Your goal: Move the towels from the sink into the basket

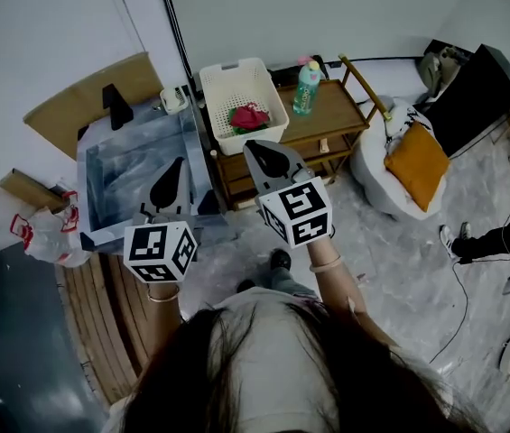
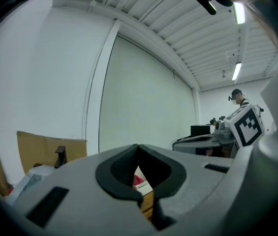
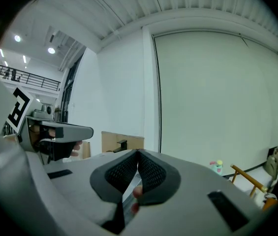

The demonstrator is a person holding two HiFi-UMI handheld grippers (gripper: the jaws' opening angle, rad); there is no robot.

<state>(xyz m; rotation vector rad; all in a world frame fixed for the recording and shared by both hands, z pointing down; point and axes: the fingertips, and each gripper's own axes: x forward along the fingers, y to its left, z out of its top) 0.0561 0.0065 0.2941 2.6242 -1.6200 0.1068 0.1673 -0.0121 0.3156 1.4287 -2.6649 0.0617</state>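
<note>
Hair (image 1: 264, 368) of the person sits nearest the lens. Beyond it, left gripper (image 1: 173, 171) and right gripper (image 1: 259, 152): jaws of both fully together, nothing held. We see no towel in the sink (image 1: 133, 174); 1 red towel (image 1: 249, 116) lies in the basket (image 1: 233, 66) on the wooden tabletop (image 1: 331, 106). We judge the transfer complete or nearly so. Next move: check the sink for leftovers, else withdraw

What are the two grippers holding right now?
Nothing. The left gripper and the right gripper are both shut with nothing between their jaws. A red towel lies in the white basket, untouched.
</note>
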